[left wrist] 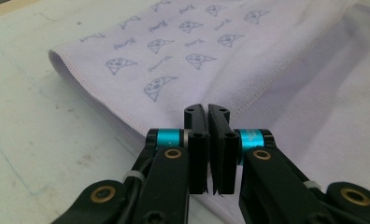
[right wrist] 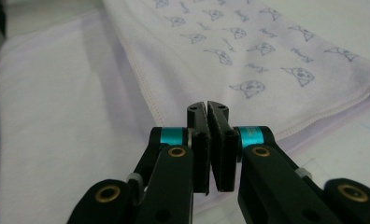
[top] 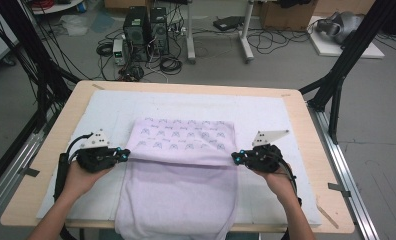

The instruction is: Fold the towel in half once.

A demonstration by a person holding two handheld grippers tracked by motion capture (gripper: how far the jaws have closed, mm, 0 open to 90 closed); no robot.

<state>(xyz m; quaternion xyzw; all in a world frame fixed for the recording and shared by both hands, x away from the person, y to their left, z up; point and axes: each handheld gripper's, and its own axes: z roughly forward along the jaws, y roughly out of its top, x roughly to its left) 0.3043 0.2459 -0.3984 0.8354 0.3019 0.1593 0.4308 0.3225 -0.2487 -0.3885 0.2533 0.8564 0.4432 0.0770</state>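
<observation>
Folding step underway. High view: pale lilac terry towel with printed cat faces (top: 181, 165) lies on the white padded mat (top: 266, 107), near end hanging off the table edge, far part doubled back with the printed side up. Left gripper (top: 124, 154) pinches the towel's left edge at the flap's hem, right gripper (top: 234, 158) its right edge.

Left gripper view: jaws closed tight, towel edge between them.

Right gripper view: same, jaws clamped on the hem.

Next move, likely: carry both corners together, evenly, keeping tension, then release.
</observation>
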